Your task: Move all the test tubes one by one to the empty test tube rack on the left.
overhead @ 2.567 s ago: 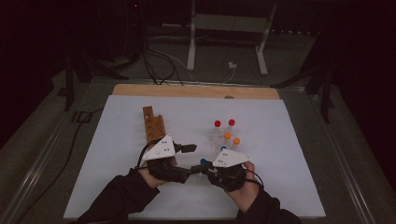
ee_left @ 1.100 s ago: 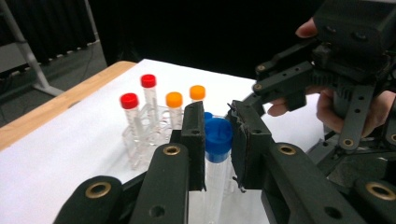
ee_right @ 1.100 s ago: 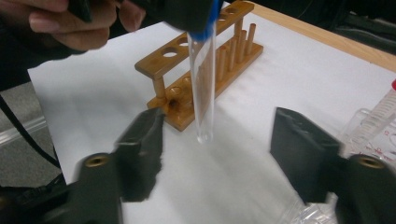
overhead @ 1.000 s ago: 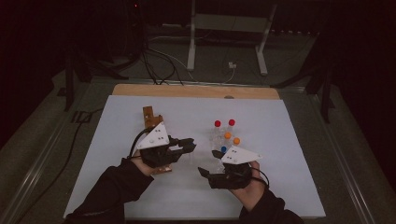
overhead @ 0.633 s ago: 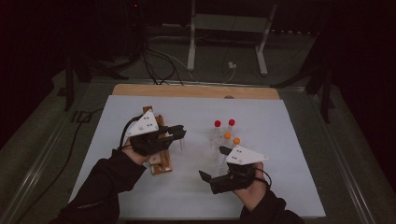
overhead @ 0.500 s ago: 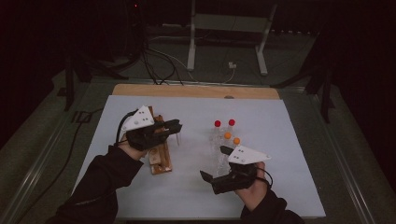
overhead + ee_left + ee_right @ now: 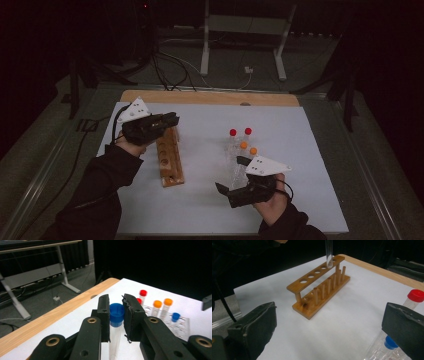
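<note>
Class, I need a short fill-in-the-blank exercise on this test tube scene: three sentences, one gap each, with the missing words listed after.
1. The left gripper is shut on a clear test tube with a ______ cap.
2. In the right gripper view, the tube's rounded tip hangs just above an end hole of the ______ rack.
3. The right gripper has just been opening; its jaws stand ______ with nothing between them.

Missing words: blue; wooden; open
</note>
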### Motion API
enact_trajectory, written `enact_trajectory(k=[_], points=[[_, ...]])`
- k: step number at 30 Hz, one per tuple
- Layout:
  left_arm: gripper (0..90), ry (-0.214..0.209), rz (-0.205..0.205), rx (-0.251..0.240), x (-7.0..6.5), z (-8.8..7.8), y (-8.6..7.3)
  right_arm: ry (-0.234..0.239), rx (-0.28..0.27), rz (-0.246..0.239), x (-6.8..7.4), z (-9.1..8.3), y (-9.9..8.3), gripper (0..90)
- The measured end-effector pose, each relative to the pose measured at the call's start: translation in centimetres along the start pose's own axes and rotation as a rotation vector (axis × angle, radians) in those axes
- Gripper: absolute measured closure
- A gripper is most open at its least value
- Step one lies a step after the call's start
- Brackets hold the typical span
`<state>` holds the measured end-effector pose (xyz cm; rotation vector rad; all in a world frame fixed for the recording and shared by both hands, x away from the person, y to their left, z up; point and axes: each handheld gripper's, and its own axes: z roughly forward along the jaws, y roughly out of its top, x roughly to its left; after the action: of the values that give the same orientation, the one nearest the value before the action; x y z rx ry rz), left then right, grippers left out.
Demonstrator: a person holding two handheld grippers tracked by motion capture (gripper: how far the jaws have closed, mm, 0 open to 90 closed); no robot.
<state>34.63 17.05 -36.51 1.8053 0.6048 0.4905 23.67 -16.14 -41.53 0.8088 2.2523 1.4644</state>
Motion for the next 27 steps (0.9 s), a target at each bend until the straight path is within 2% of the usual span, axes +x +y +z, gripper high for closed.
enact_trajectory(k=[15, 27], points=[[78.0, 0.107, -0.034, 0.012, 4.1, -0.2, 0.2, 0.002, -0.011, 0.005, -0.2, -0.2, -0.1, 0.0], [77.9, 0.193, -0.073, 0.034, 7.3, 1.0, -0.8, 0.006, -0.003, 0.007, -0.3, -0.1, -0.2, 0.0]])
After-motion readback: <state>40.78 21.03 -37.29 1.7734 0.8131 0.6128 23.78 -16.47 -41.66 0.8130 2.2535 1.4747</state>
